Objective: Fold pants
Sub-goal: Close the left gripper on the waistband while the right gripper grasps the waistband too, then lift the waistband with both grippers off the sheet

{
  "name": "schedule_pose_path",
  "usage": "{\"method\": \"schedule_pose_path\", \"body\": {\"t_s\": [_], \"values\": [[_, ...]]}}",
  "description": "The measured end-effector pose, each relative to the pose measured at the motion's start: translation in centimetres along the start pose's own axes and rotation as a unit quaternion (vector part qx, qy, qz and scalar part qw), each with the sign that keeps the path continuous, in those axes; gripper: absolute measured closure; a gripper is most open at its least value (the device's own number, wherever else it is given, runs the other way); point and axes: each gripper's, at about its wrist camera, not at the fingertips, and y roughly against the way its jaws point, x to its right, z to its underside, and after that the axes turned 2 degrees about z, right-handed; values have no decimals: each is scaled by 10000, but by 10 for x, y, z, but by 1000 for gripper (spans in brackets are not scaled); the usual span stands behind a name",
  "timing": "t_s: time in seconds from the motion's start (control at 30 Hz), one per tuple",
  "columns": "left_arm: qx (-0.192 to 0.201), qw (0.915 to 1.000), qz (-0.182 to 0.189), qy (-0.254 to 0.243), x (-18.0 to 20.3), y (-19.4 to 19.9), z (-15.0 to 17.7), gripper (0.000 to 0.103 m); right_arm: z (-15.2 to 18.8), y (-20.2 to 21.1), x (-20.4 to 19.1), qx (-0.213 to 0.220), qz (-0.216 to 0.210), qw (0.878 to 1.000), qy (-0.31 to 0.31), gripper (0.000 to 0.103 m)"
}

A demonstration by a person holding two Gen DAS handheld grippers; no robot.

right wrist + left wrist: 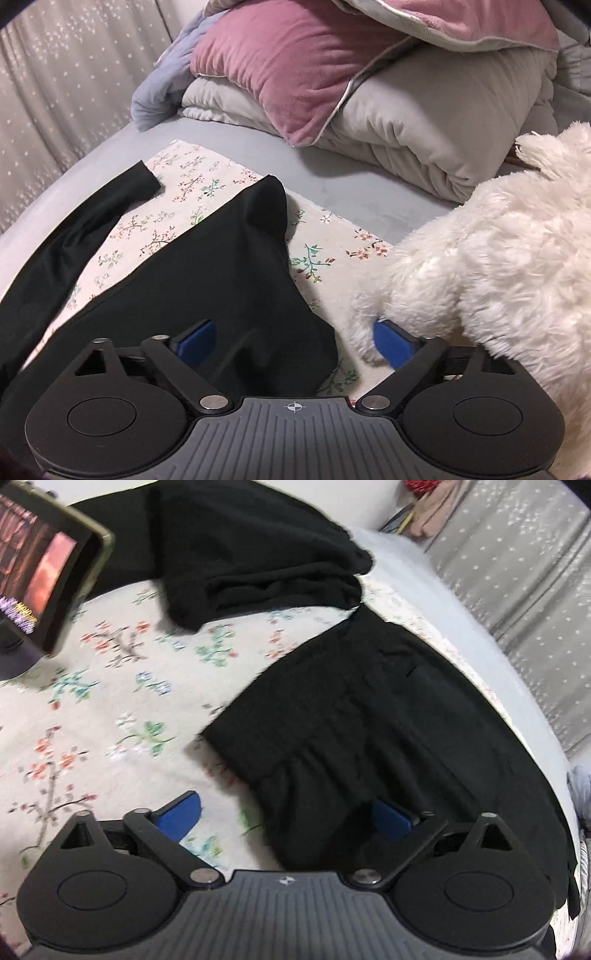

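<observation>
Black pants (351, 716) lie on a floral cloth (92, 701) on the bed. In the left wrist view the waistband end is just ahead, and a bunched black part (251, 554) lies farther off. My left gripper (286, 818) is open, its blue pads (181, 816) wide apart, with the waistband corner between them. In the right wrist view a pant leg (229, 266) lies between my open right gripper's (295, 341) pads (393, 343), and the other leg (77, 229) stretches to the left.
A phone on a stand (40, 576) stands at the left. A white fluffy plush (498, 266) touches the right gripper's right finger. Folded grey and pink bedding (369, 85) lies behind. A grey starred curtain (517, 572) runs along the bed edge.
</observation>
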Motion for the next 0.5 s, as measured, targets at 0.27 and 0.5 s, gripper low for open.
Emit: {"method": "schedule_pose_path", "body": {"t_s": [0.27, 0.5], "values": [[141, 9995, 80, -253, 10, -12, -4, 37, -3, -23, 27, -332, -362, 9964, -685, 66], [255, 9990, 268, -233, 8, -8, -15, 81, -12, -4, 29, 410, -1013, 9872, -1160, 95]]}}
